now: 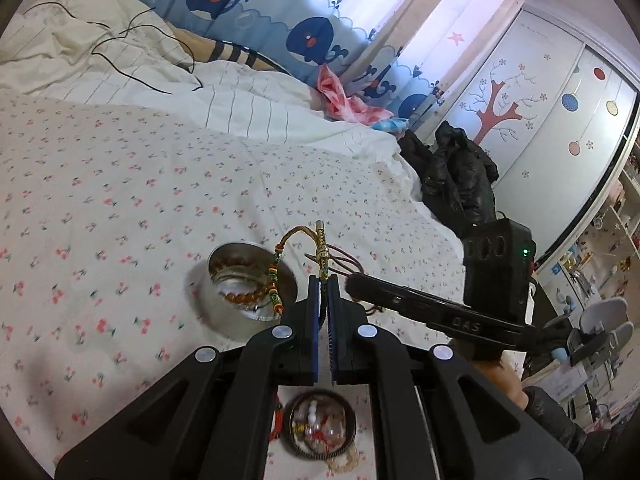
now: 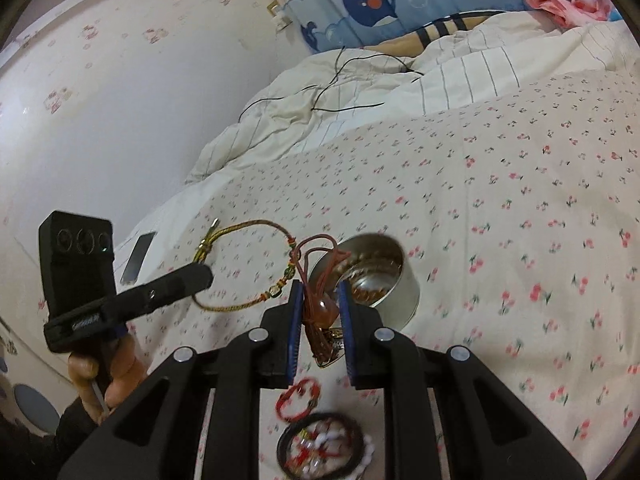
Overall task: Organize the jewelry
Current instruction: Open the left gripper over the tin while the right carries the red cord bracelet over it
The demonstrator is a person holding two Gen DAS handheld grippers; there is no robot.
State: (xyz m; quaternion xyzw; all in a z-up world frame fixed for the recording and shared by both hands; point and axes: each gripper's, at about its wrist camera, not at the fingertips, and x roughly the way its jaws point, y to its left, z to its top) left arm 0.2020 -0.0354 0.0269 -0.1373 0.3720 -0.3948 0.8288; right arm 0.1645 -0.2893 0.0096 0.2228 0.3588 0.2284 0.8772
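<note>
Two hand-held grippers work over a bed (image 1: 140, 184) spread with a cherry-print sheet. The left hand-held gripper (image 1: 324, 280) has its jaws pressed together on a braided gold-green cord bracelet (image 1: 298, 240), whose loop stands up above the fingertips with a few coloured beads on one side. The right hand-held gripper (image 2: 320, 292) is clamped on a reddish-brown cord pendant (image 2: 320, 308); an amber bead sits between the blue pads and red cord loops rise above them.

One round metal tin (image 2: 400, 292) stands open on the sheet just beyond both grippers, with one amber bead bracelet (image 1: 240, 298) lying in its bottom. One dark-rimmed round tray (image 2: 320, 452) lies nearer, partly hidden under the gripper frames, holding a jumble of white and red beaded pieces too blurred to count. One red cord bracelet (image 2: 298, 398) lies on the sheet just beside that tray.

Around them: a rumpled striped quilt (image 1: 120, 68) with a thin black cable (image 1: 132, 36) across it, a whale-print curtain (image 1: 248, 4), one phone (image 2: 138, 258) near the bed's edge, a black jacket (image 1: 452, 176) at the bed's far side, and a wardrobe (image 1: 532, 92) painted with a tree. Each gripper's dark body crosses the other camera's view, and the left one hides part of the cord bracelet.
</note>
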